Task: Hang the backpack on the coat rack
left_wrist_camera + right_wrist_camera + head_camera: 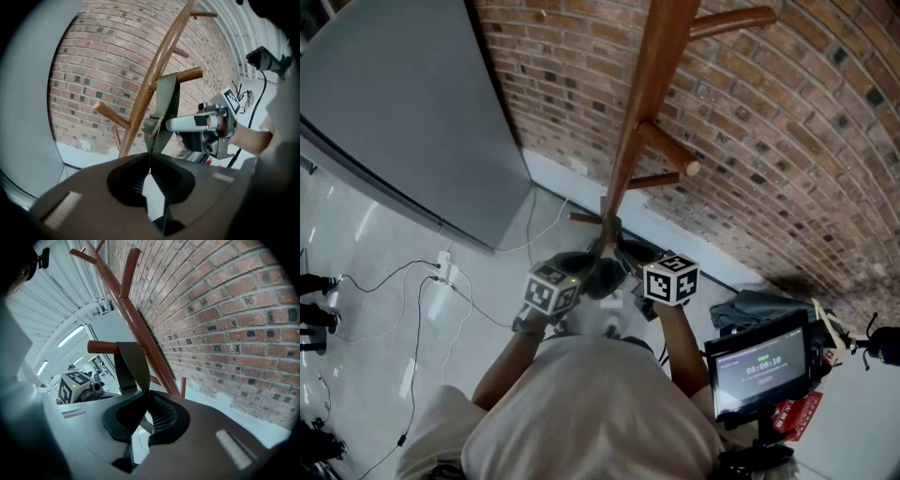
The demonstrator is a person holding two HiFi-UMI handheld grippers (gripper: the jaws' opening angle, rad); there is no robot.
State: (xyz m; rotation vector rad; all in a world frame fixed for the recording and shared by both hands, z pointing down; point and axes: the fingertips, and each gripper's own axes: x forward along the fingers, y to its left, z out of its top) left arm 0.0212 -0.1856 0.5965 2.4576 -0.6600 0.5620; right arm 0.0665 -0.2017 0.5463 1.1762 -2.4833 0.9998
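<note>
brick wall (pixel 787 141) behind; left claw (pixel 149 171) and right claw (pixel 146 401) clench the strap (pixel 167 103) over the coat rack (pixel 642 103) peg (pixel 180 75): lower evenly.

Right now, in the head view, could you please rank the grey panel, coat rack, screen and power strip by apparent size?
1. grey panel
2. coat rack, though its upper part is nearer the camera and looks enlarged
3. screen
4. power strip
</note>
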